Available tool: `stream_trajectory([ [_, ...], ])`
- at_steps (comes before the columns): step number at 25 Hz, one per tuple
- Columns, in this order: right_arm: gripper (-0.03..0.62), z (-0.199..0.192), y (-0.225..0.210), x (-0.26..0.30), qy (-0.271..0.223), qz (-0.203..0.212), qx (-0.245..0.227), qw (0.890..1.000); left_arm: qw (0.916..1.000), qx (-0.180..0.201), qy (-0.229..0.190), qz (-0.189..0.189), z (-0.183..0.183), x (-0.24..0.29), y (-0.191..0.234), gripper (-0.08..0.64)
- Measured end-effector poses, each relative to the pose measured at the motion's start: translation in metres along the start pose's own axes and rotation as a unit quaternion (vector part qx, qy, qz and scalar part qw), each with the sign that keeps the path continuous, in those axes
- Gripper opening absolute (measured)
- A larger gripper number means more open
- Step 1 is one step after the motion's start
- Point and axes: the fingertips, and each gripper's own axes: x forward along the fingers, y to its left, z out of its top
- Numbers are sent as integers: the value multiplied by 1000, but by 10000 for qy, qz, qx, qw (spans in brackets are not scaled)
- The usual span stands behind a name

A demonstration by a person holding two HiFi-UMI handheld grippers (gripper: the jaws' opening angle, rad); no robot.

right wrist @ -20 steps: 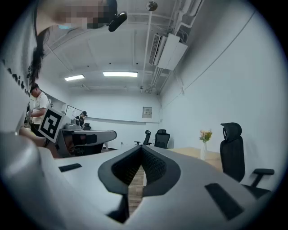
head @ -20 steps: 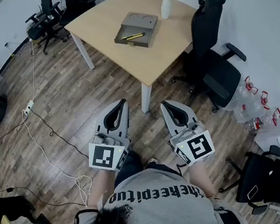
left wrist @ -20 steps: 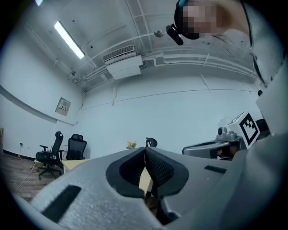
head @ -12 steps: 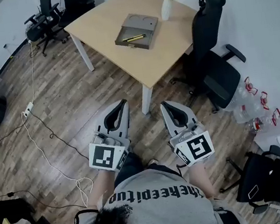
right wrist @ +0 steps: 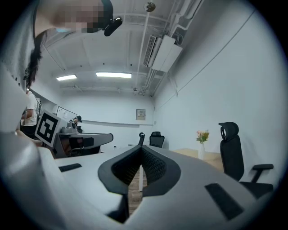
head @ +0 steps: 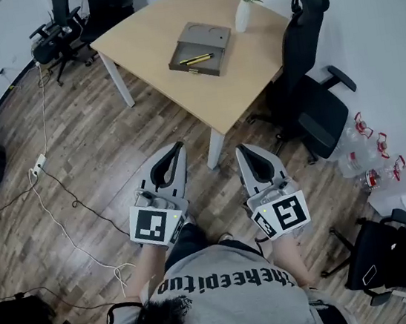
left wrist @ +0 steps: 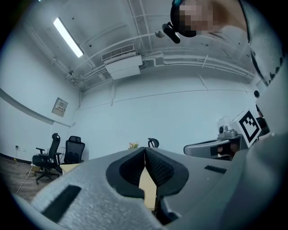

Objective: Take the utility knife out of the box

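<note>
An open grey box [head: 200,48] lies on the wooden table [head: 169,27] at the far side of the head view. Across it lies a yellow-and-black utility knife [head: 195,60]. My left gripper [head: 178,147] and right gripper [head: 239,149] hang side by side over the wood floor, well short of the table, both pointing toward it. Each one's jaws meet at the tips with nothing between them. In the left gripper view the left gripper [left wrist: 144,148] shows its pads together; in the right gripper view the right gripper [right wrist: 141,148] shows the same.
A white vase of flowers [head: 243,9] stands near the box. A black office chair [head: 308,86] is at the table's right side, more chairs [head: 68,27] at the far left. A white cable [head: 60,215] trails across the floor. Bottles [head: 363,154] and a bag are at the right.
The table has slid slightly down and right in the head view and the floor cable has shifted. Both grippers sit a few pixels lower, still shut.
</note>
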Motion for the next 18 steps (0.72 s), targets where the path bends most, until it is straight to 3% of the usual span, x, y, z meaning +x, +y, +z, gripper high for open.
stream_trajectory([
  [10,6,-8,-6,58,-28,-424,-14,9991,9986,-74,75,-517,-14,27,53,18],
  [18,6,-6,4,97,-131,-665,-86,9977,9984,-58,56,-563,-16,32,104,18],
])
